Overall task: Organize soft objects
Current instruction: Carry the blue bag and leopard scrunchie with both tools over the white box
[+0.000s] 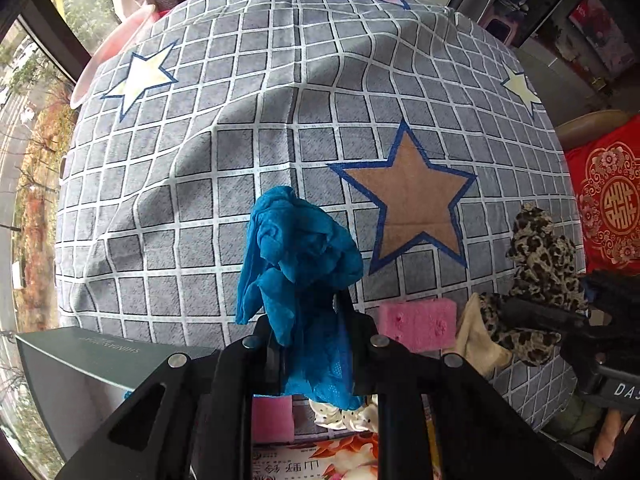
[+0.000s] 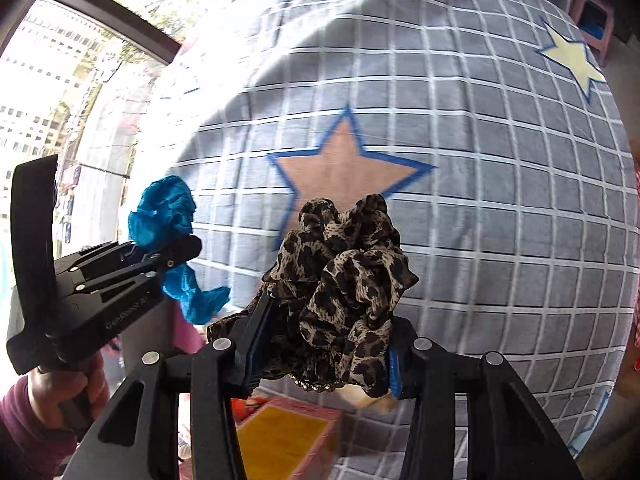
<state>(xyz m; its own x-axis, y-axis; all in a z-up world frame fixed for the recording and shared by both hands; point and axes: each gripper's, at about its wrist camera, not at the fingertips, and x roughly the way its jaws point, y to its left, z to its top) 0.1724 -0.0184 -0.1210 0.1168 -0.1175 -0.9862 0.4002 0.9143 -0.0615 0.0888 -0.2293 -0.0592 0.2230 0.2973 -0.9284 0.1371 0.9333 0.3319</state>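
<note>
My left gripper (image 1: 308,320) is shut on a crumpled blue cloth (image 1: 296,256) and holds it above the grey checked star-print sheet (image 1: 280,100). It also shows at the left of the right wrist view (image 2: 176,252) with the blue cloth (image 2: 168,212) in it. My right gripper (image 2: 324,320) is shut on a leopard-print scrunchie (image 2: 344,276), lifted above the sheet (image 2: 500,200). In the left wrist view the scrunchie (image 1: 536,256) hangs at the right in the right gripper (image 1: 520,312).
A pink sponge (image 1: 418,326) and a cream cloth (image 1: 476,336) lie on the sheet near the front. Another pink sponge (image 1: 272,420), a white dotted scrunchie (image 1: 344,416) and a printed box (image 1: 316,460) sit below. A dark box lid (image 1: 88,360) stands at the left. A window is on the left.
</note>
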